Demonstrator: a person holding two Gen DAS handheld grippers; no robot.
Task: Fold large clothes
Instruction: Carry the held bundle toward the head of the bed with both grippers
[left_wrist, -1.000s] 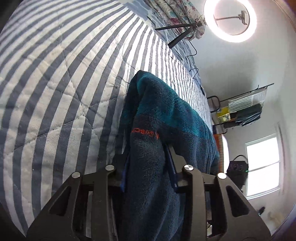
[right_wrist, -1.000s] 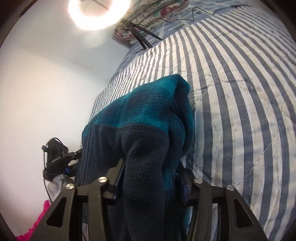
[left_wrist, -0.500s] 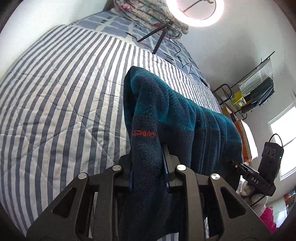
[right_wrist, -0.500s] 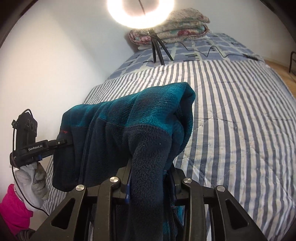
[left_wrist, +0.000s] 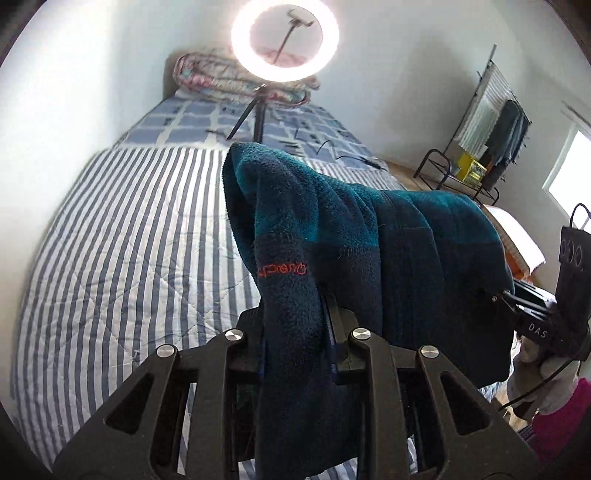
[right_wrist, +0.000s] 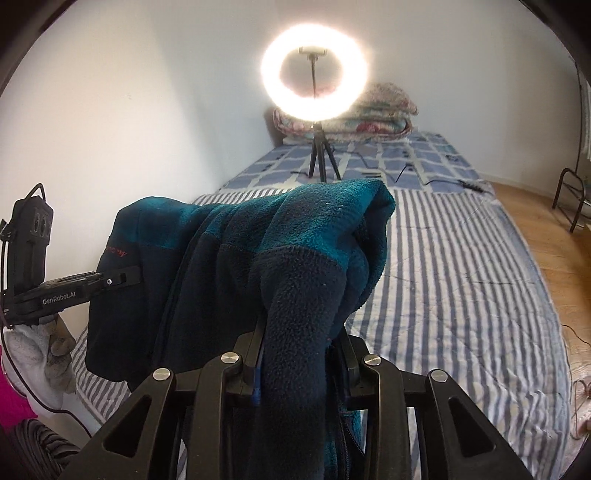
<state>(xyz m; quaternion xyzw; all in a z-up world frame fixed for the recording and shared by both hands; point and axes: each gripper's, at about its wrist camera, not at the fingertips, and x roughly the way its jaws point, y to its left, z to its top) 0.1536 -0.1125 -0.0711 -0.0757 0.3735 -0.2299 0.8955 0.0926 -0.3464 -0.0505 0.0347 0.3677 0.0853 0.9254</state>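
- While the left wrist view looks along the bed (left_wrist: 110, 258), the left hand-held gripper (left_wrist: 295, 332) clamps a fold of the teal and navy fleece jacket (left_wrist: 332, 229), which hangs in the air above the striped quilt; the right hand-held gripper (left_wrist: 517, 301) pinches its far edge.
- Seen from the right wrist, the right hand-held gripper (right_wrist: 299, 354) grips another bunched fold of the fleece jacket (right_wrist: 295, 240), below a ring light (right_wrist: 314, 70).

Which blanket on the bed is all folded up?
The flowery blanket at the far end, behind the ring light. The striped quilt and the blue checked cover lie spread flat.
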